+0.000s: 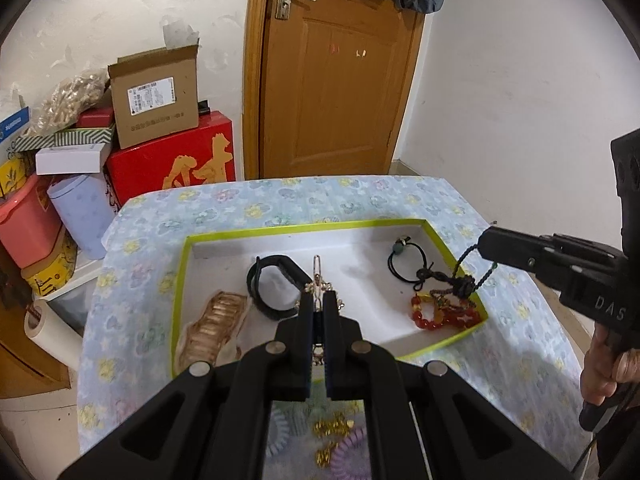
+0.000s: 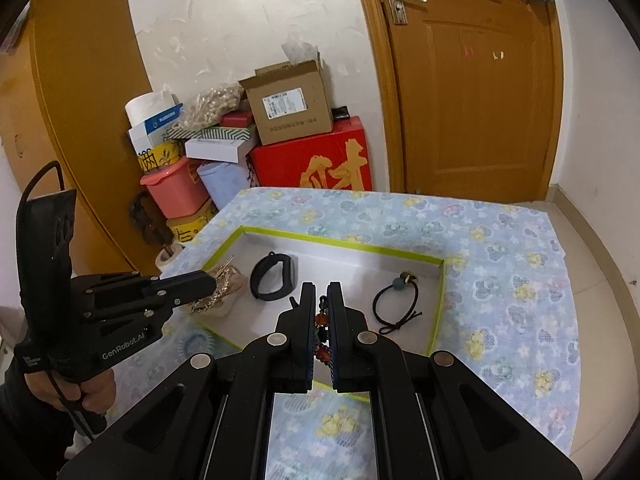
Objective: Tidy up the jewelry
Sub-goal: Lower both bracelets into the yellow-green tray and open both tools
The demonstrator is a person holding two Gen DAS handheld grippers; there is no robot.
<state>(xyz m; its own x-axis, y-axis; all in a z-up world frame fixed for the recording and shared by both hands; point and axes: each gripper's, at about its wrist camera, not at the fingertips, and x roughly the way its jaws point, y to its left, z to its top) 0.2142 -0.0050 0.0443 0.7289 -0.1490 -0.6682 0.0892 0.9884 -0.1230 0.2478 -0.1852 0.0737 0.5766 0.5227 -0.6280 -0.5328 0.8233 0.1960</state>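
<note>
- The left hand-held gripper is closed on a gold chain piece; a long loop of the chain sticks up just past the fingertips, and more of it shows in the narrow gap between the jaws.
- It hangs over the white tray with a lime-green rim, above the left half, where a black wristband and a tan ridged hair comb lie on the tray floor.
- The right hand-held gripper is clamped on a dark braided cord; in the left wrist view the cord loops down from its tip to a knot and a red bead bracelet, which hangs at the tray's near right corner. Whether the beads touch the tray floor I cannot tell.
- In the right wrist view, red and green beads show between the closed jaws.
- A black hair tie with a green bead lies in the right half of the tray, apart from both hand-held grippers.
- Both point forward and downward over the tray, side by side, each held by a pistol-style handle; the right hand and the left hand wrap those handles.
- The tray sits on a desk covered in a blue floral cloth; spiral hair ties lie on the cloth below the left jaws.
</note>
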